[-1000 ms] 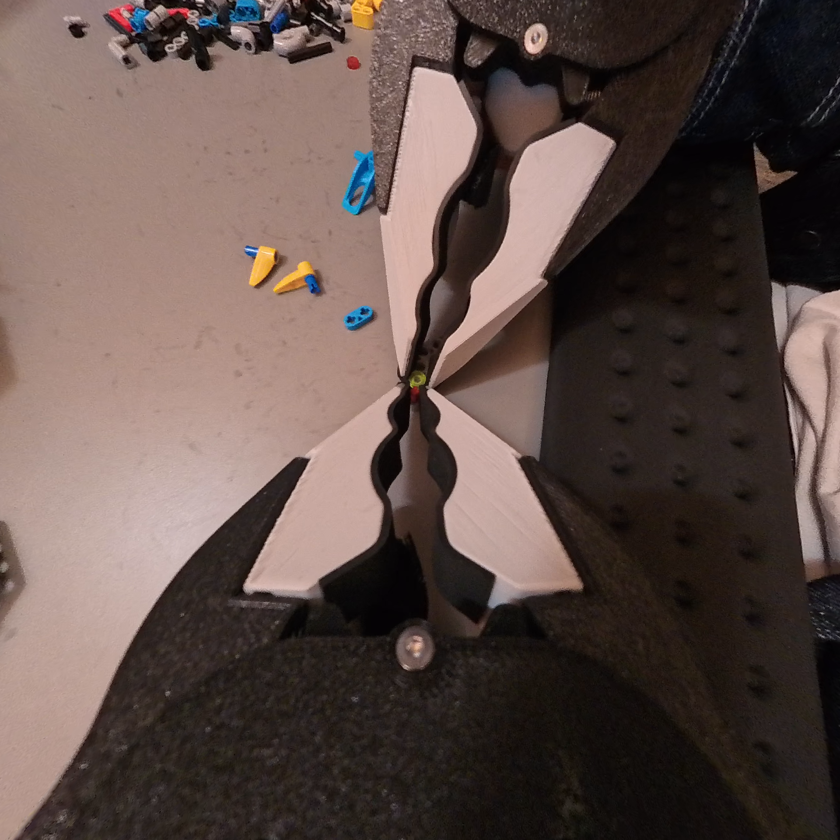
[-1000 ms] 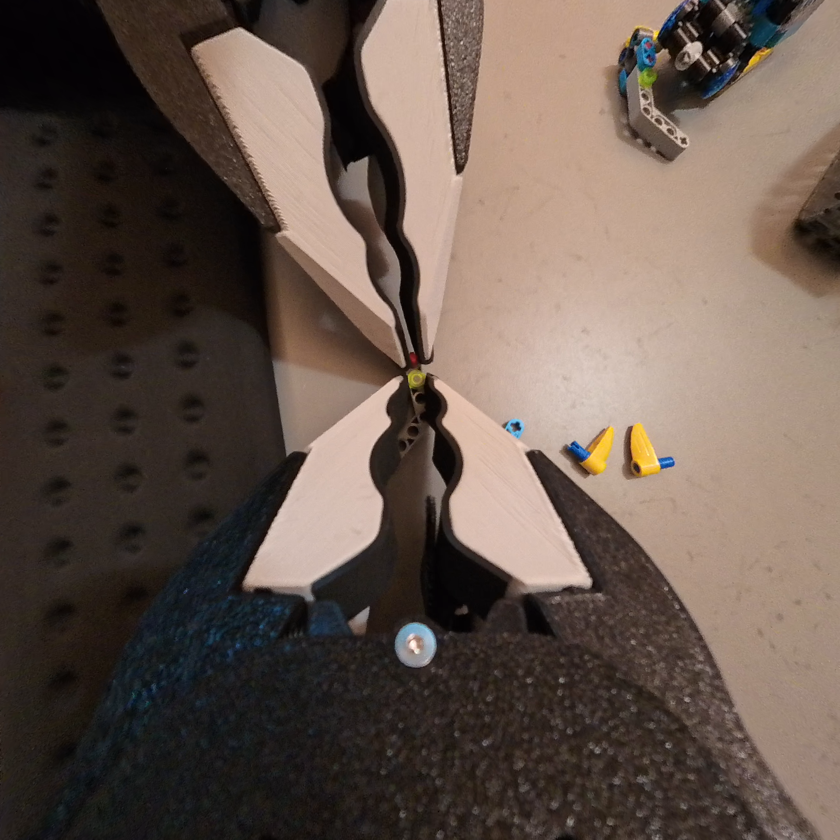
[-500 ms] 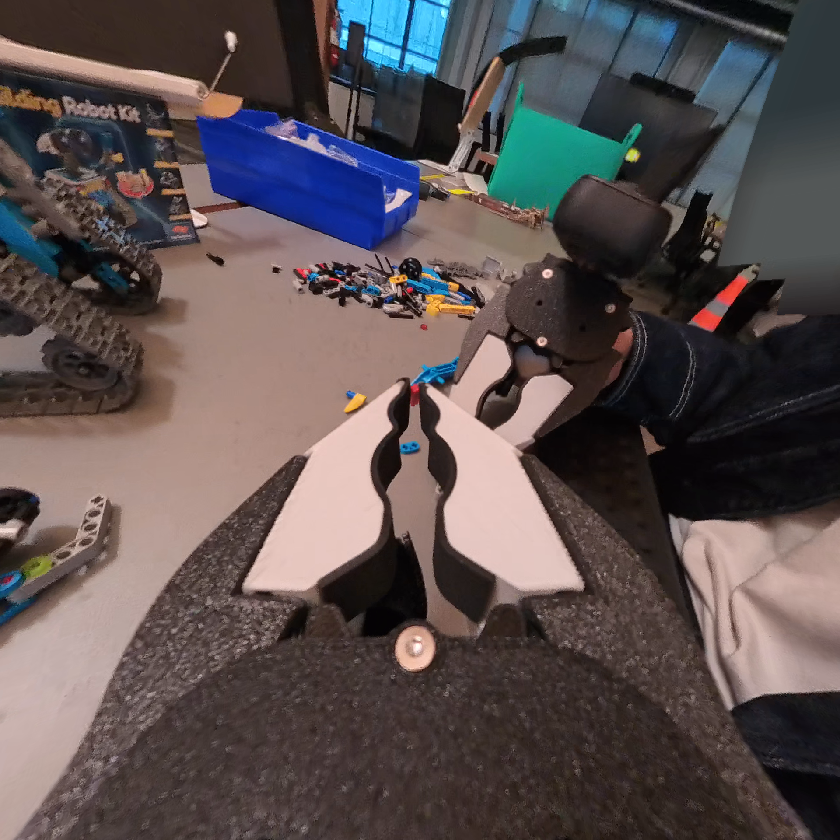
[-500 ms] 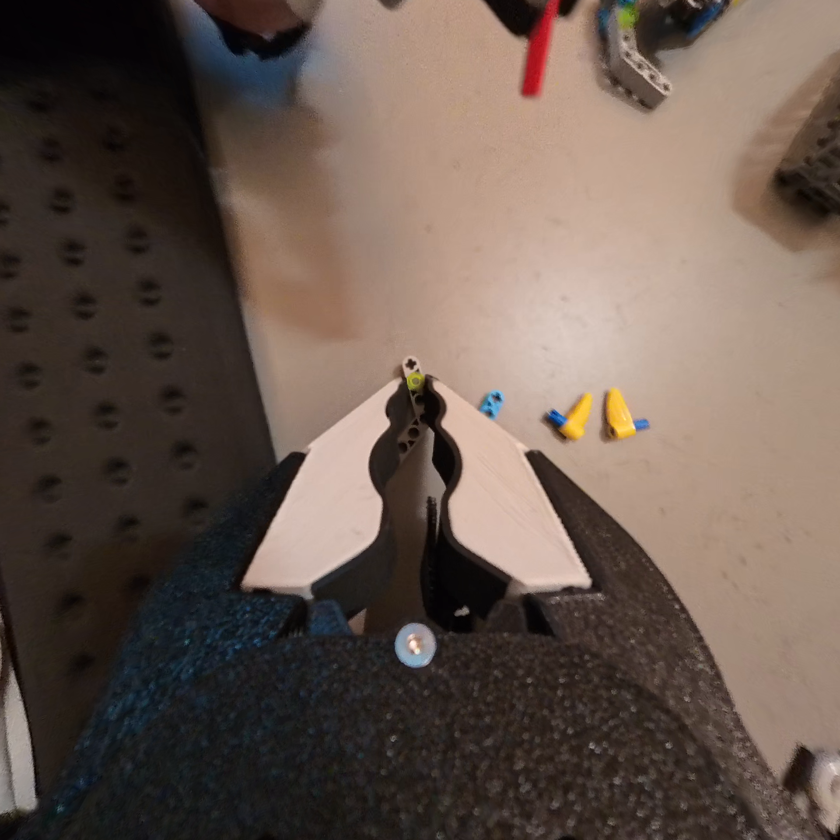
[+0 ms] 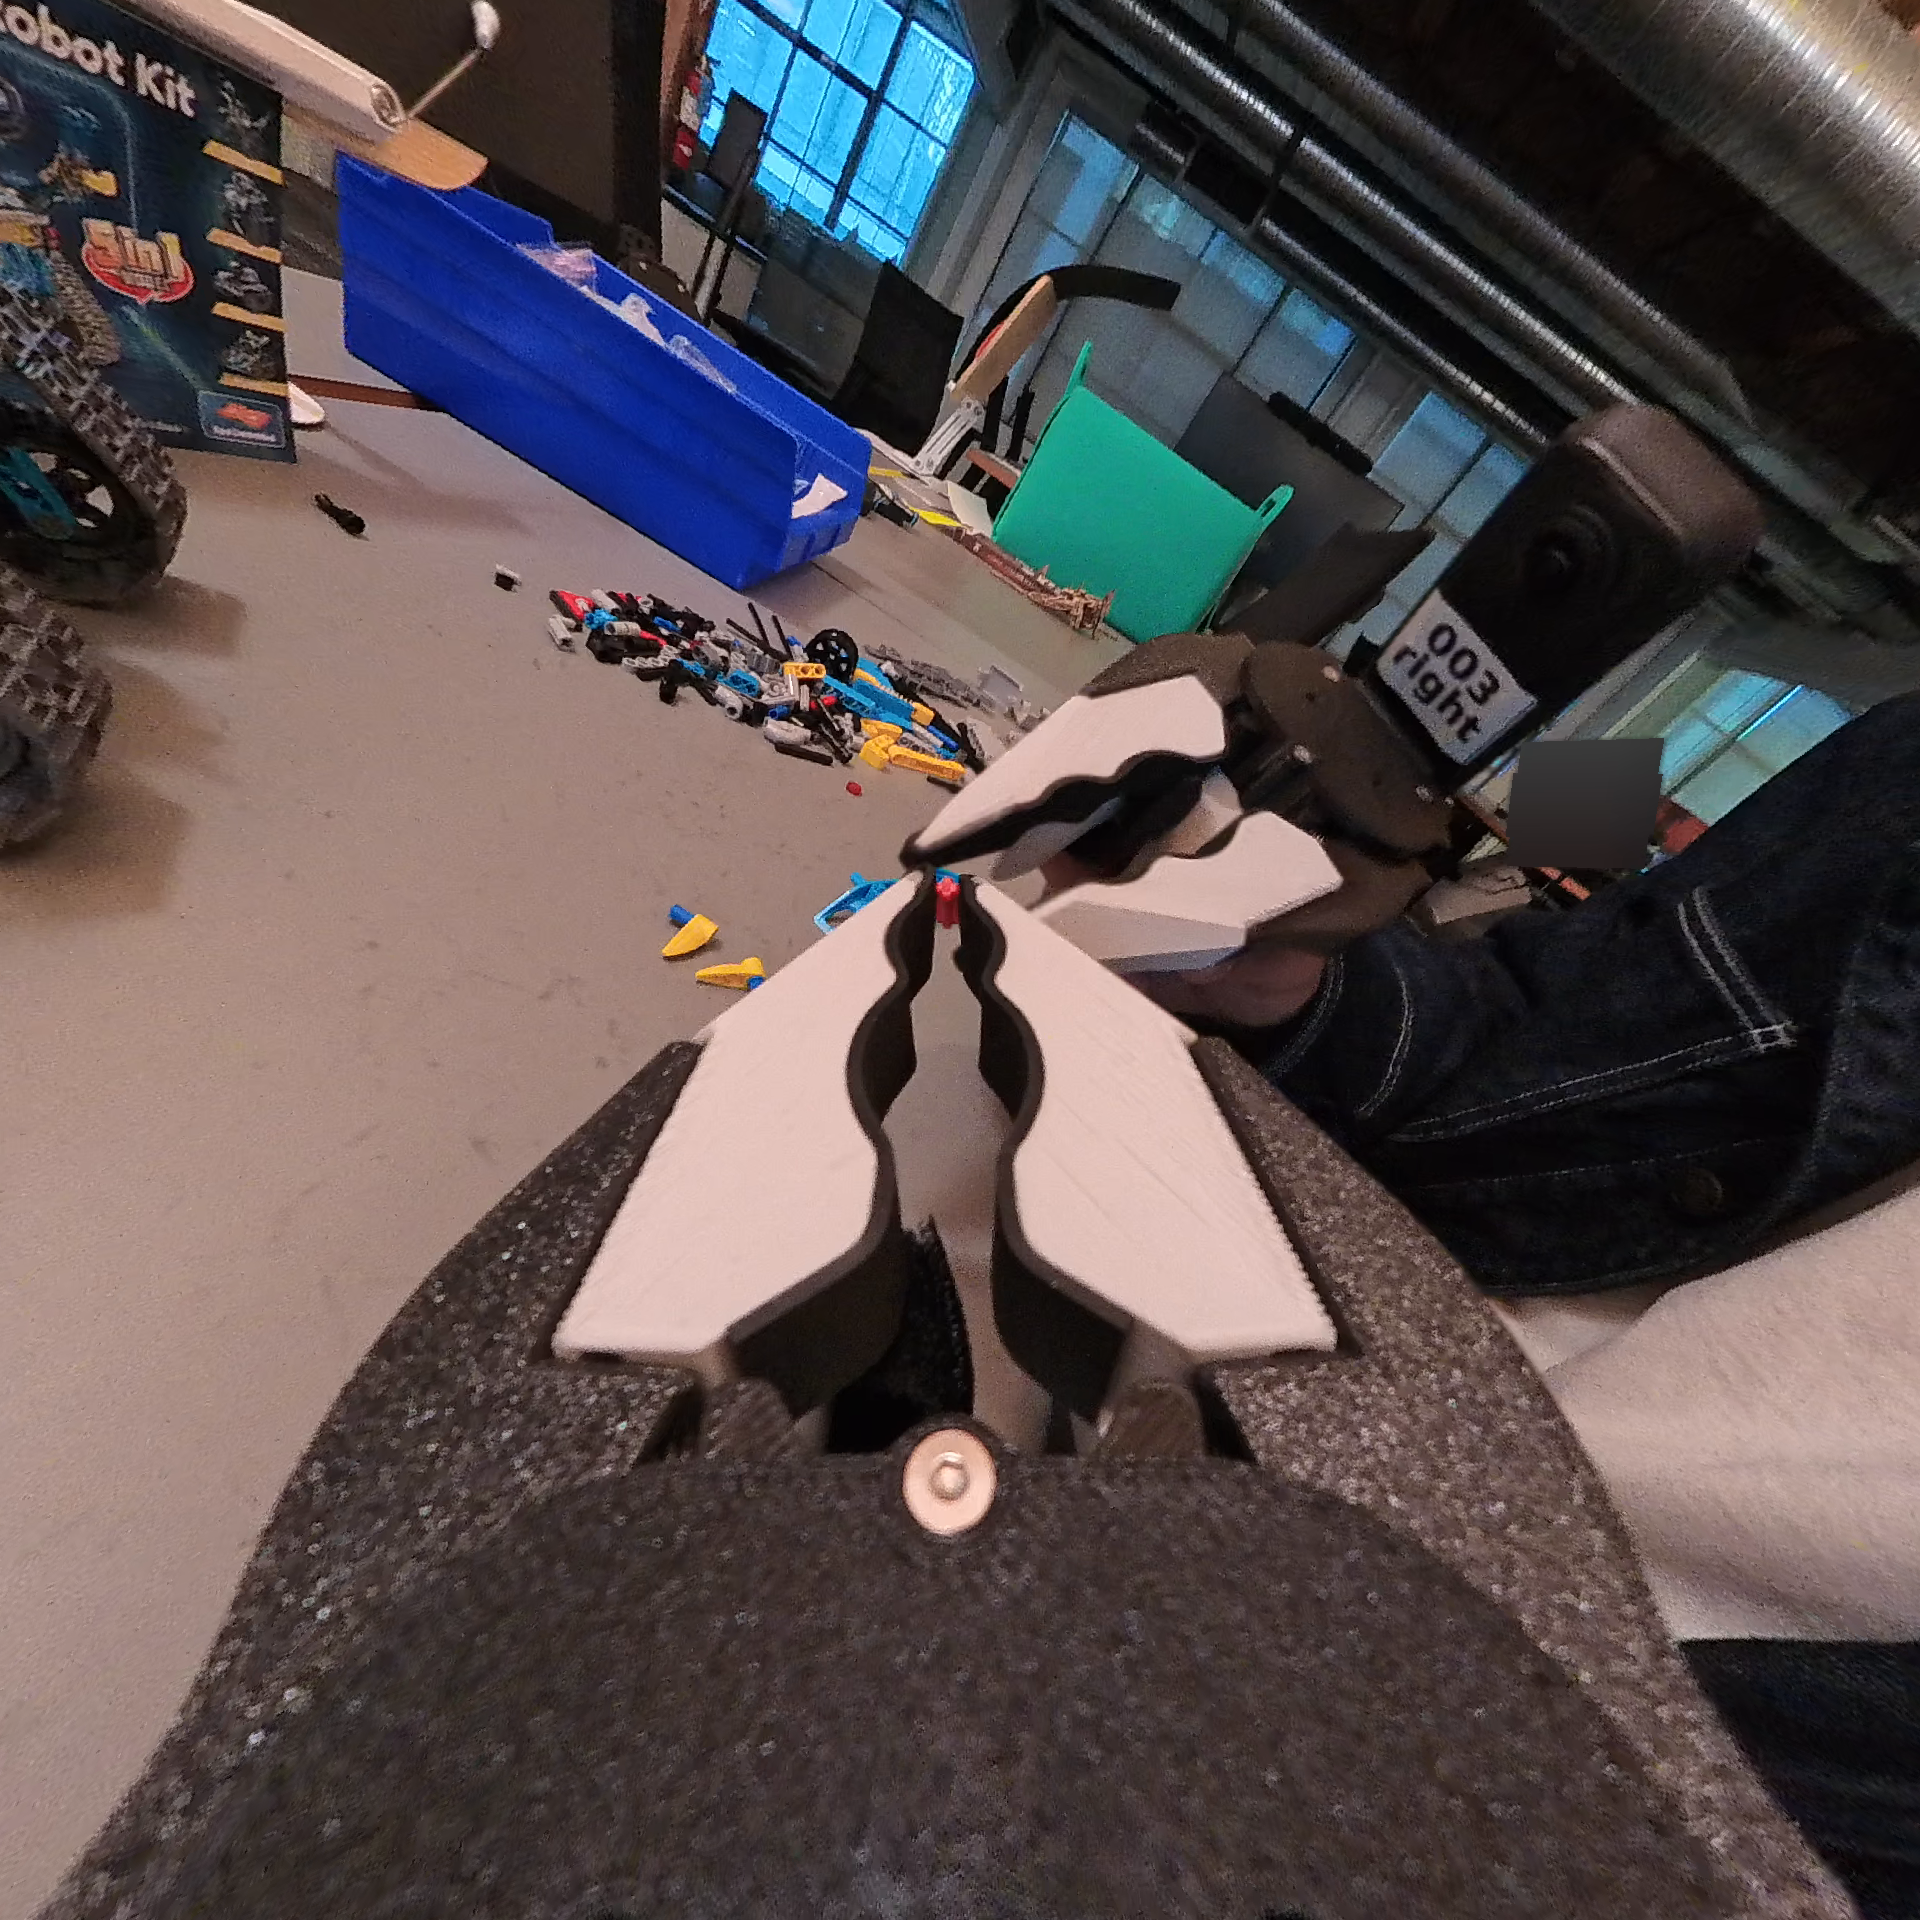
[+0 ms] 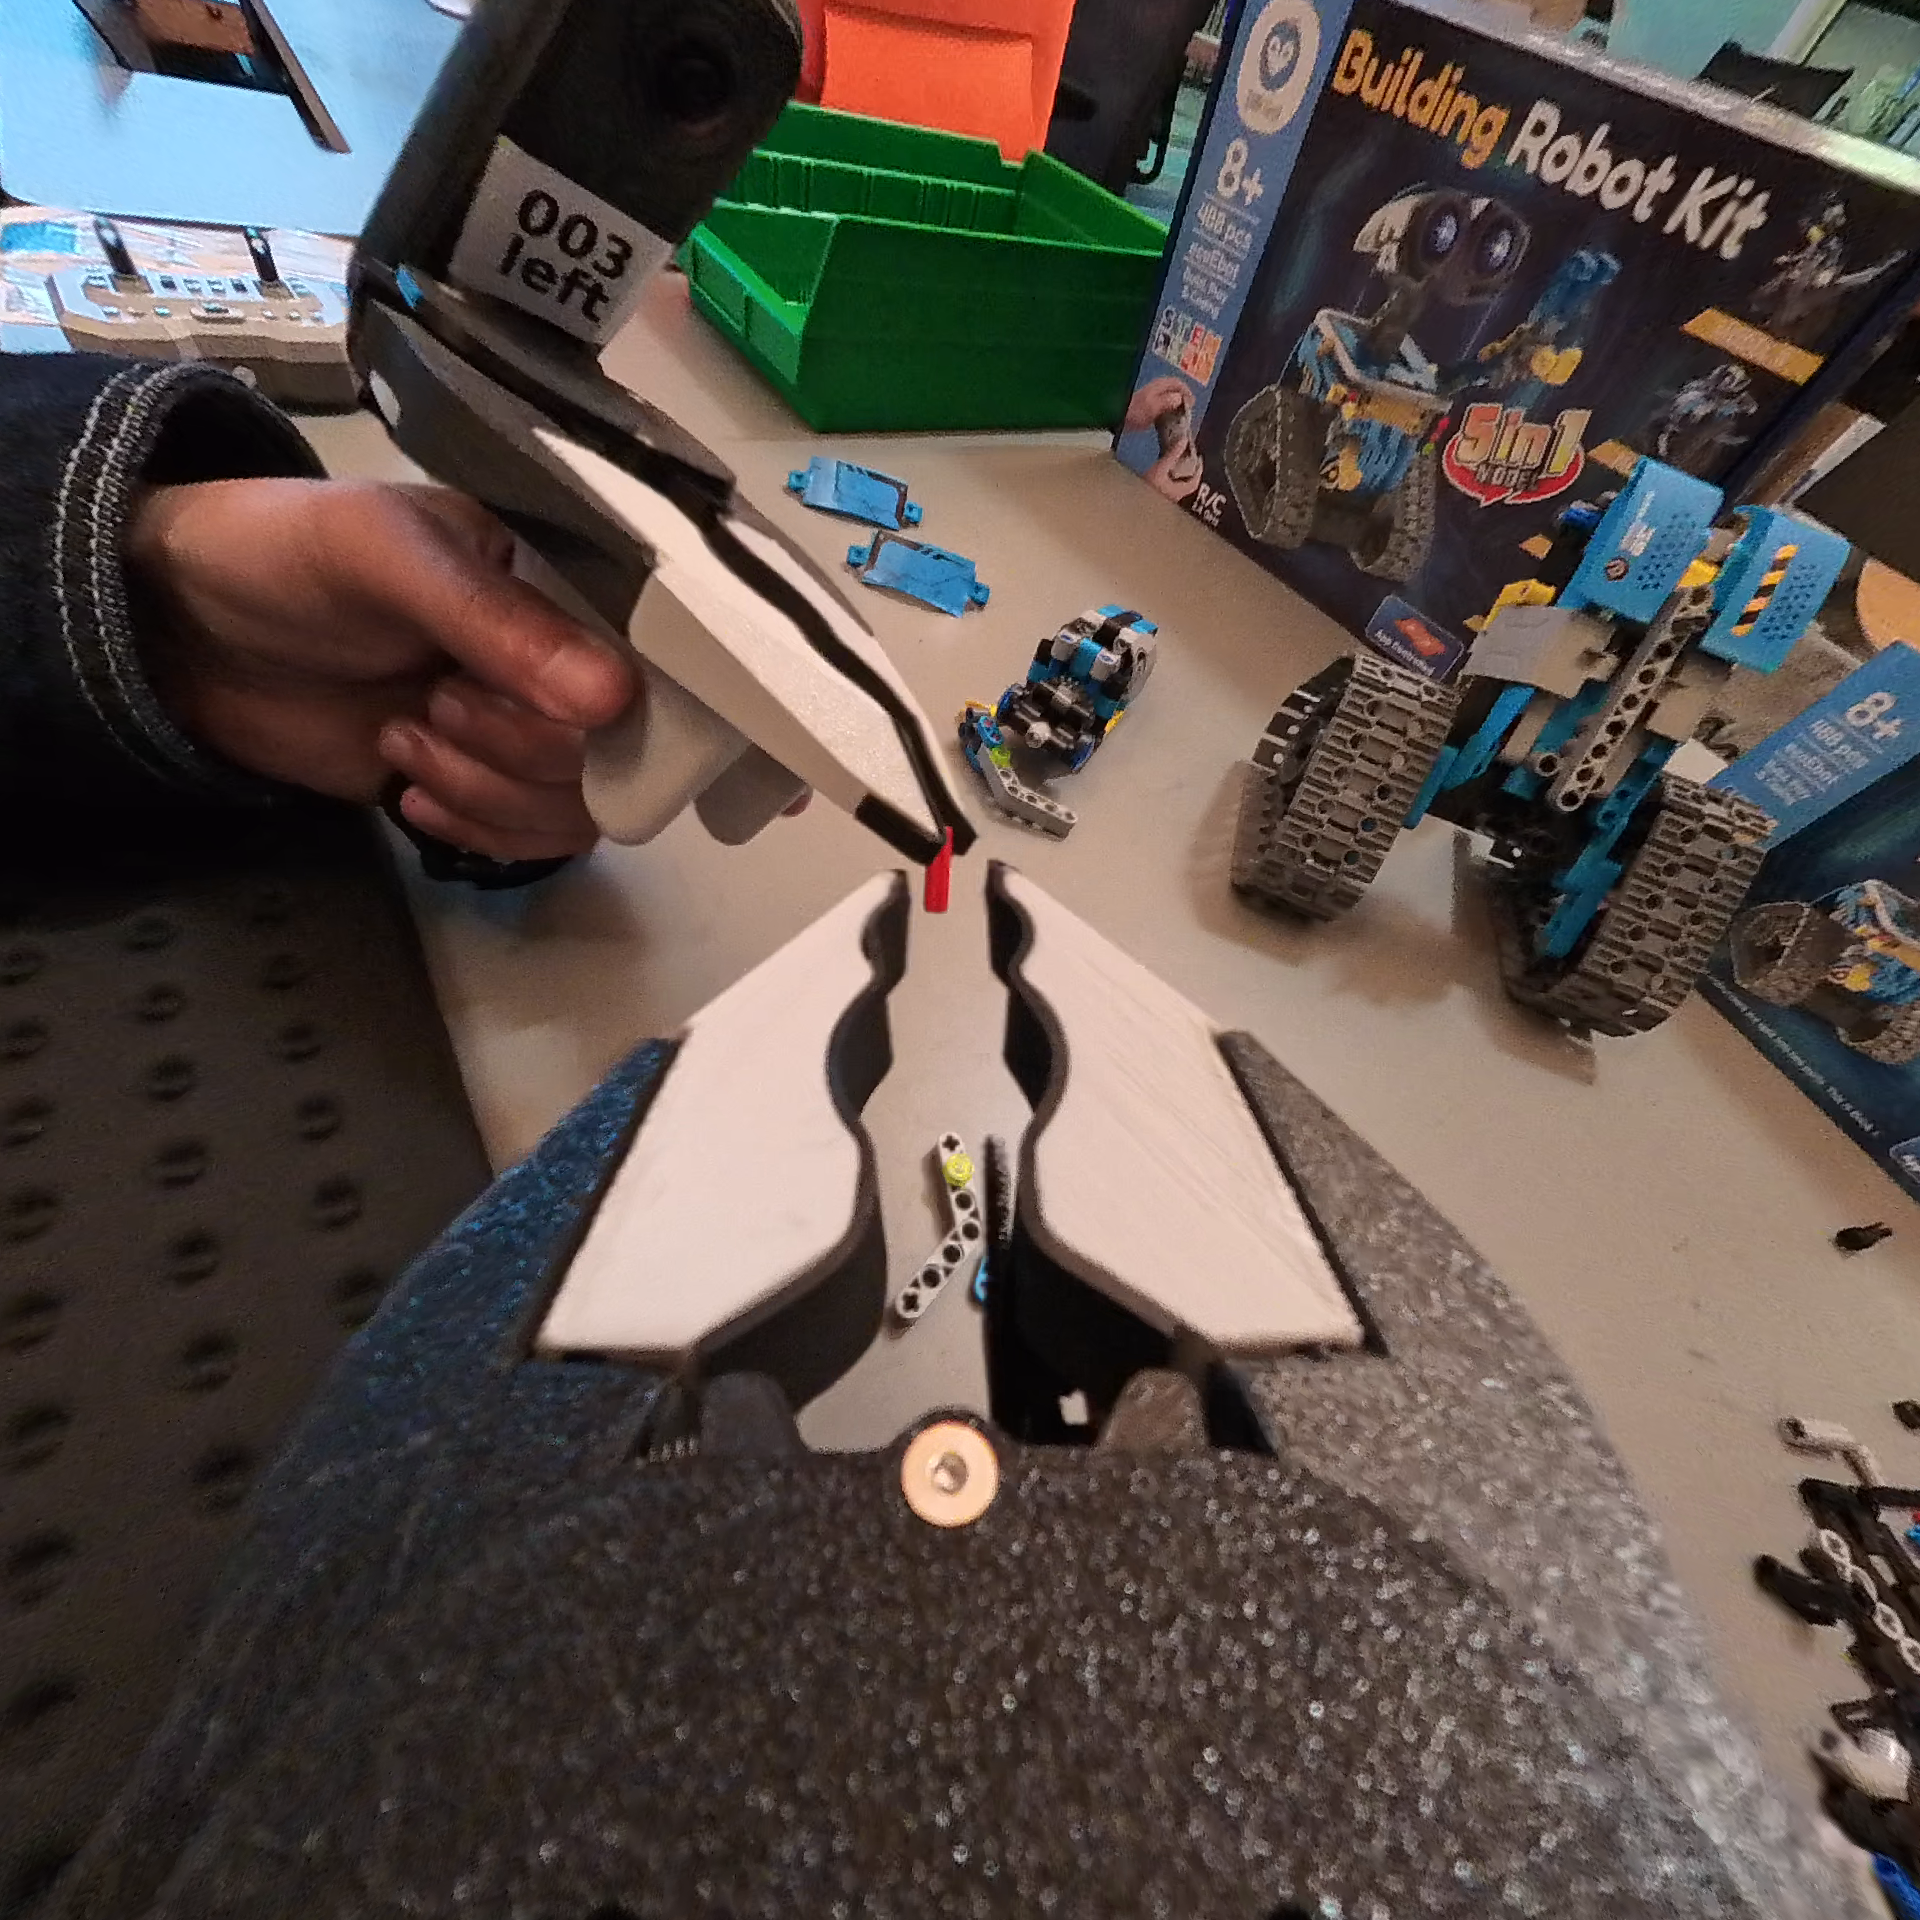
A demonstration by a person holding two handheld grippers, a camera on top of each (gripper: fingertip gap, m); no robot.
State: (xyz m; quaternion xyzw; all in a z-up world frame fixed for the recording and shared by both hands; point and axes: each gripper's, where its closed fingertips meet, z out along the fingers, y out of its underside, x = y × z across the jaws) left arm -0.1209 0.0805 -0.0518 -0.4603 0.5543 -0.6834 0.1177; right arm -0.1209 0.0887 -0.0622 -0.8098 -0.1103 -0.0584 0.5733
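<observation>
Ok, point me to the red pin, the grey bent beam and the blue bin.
red pin [image 6: 937,883], right wrist view, mid-shaft.
grey bent beam [image 6: 951,1226], right wrist view, its bend.
blue bin [image 5: 582,405], left wrist view, side wall.

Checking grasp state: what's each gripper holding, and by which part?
Left gripper pinches a small red pin by its upper end; the rest hangs free. Right gripper is open, holding nothing; a grey angled beam lies on the table.

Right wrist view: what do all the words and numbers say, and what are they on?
I won't repeat the writing, only where it sits.
Dark blue toy box: big title, numbers, small print.
White sticker on the left gripper, which pinches a red pin: short printed tag.
Second blue box, right edge: numbers and small print, cut off.
</observation>
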